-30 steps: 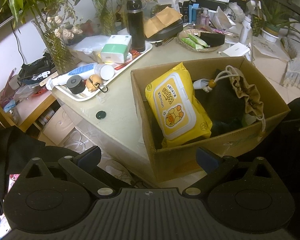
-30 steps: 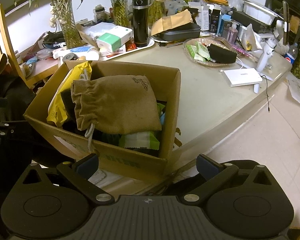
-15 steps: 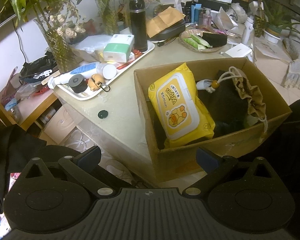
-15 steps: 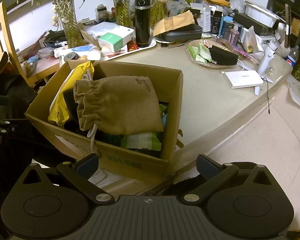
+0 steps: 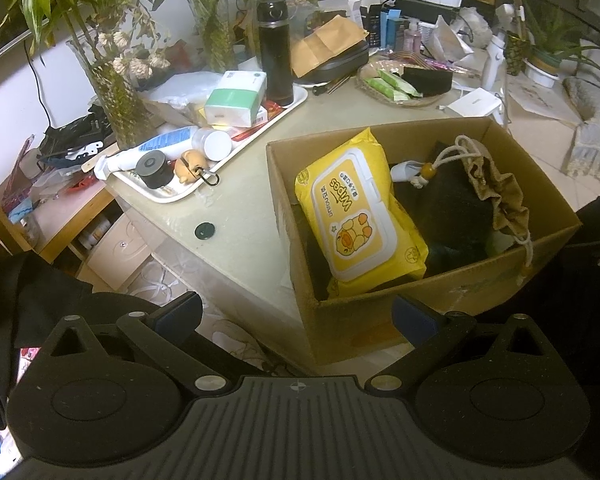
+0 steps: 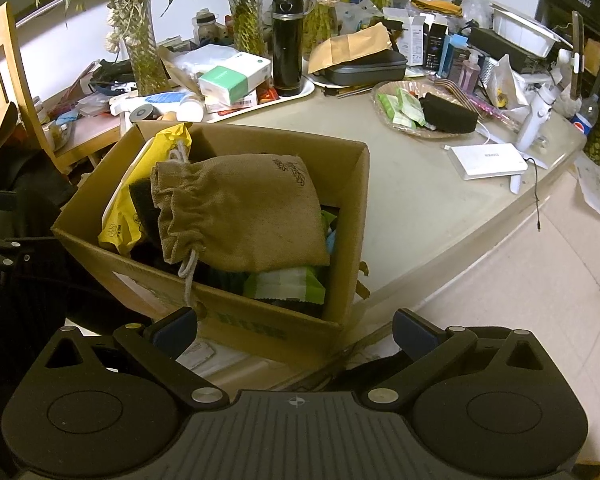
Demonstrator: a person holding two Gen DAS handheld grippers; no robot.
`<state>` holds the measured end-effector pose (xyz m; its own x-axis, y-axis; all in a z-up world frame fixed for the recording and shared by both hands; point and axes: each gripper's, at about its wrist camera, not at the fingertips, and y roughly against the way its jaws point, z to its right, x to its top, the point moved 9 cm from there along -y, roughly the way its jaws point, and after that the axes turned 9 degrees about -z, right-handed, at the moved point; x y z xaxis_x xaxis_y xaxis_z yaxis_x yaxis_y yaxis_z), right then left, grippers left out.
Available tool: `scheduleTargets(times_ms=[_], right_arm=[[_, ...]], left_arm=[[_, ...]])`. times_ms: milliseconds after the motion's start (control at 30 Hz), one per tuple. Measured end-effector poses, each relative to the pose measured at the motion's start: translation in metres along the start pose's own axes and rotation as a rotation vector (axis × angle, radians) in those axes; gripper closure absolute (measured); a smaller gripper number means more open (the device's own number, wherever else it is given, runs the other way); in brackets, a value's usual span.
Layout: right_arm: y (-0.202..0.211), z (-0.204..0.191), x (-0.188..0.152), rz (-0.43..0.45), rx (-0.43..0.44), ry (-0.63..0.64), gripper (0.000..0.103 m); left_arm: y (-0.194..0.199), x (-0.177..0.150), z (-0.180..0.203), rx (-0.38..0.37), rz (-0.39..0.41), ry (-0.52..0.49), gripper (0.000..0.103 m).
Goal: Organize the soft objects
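A cardboard box stands at the table's near edge. In it lie a yellow wipes pack, a tan drawstring pouch, dark cloth and a green-white packet. My left gripper is open and empty, just short of the box's near left corner. My right gripper is open and empty, in front of the box's near wall.
A white tray with a tube, tissue box and black flask sits behind the box. A wicker basket holds green packets and a black pouch. A white router, glass vases and clutter line the back.
Both grippers have drifted slightly; the box sits a little further right and higher in both views. Nothing in the box has moved, and both jaws stay open.
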<state>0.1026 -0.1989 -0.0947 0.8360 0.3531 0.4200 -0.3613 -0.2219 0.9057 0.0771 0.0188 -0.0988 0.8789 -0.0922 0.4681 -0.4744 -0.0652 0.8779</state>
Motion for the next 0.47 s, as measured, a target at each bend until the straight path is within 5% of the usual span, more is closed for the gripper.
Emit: scheduleTargets(times_ms=[467], right_arm=[[0.0032,0.0014,0.0032,0.007,-0.002,0.003,0.0]], left_arm=[[0.0044,0.0022,0.0014,-0.01,0.018,-0.012,0.0]])
